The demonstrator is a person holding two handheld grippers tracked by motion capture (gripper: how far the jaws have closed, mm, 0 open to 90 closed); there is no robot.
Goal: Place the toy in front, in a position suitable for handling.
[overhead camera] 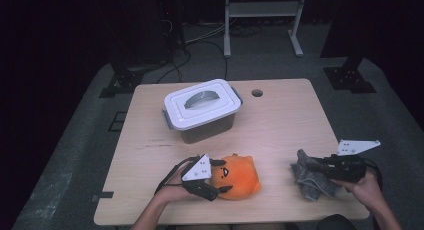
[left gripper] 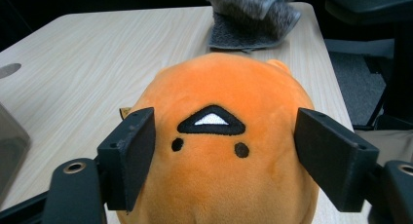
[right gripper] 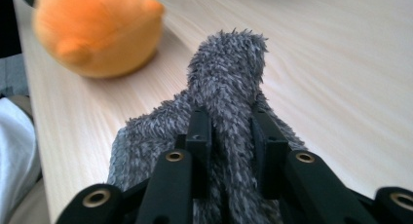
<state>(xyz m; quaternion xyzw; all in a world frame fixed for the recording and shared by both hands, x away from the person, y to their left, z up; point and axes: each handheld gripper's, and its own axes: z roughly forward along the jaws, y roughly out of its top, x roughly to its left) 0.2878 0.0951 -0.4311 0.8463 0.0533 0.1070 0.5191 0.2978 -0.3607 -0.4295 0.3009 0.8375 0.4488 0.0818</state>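
An orange plush toy (overhead camera: 240, 176) with a stitched face lies near the table's front edge. My left gripper (overhead camera: 222, 176) straddles it from the left. In the left gripper view the plush (left gripper: 219, 97) sits between the two wide-set pads (left gripper: 131, 156) of the left gripper (left gripper: 224, 136), and nothing looks squeezed. A grey fuzzy cloth (overhead camera: 310, 182) lies at the front right. My right gripper (overhead camera: 309, 166) is shut on a raised fold of it. In the right gripper view the cloth (right gripper: 229, 68) stands up between the narrow jaws of the right gripper (right gripper: 231, 119), with the plush (right gripper: 97, 34) beyond.
A grey bin with a white handled lid (overhead camera: 202, 107) stands at the middle back of the wooden table (overhead camera: 280, 130). A round cable hole (overhead camera: 257, 93) is near the far edge. Dark floor, cables and a metal frame lie beyond.
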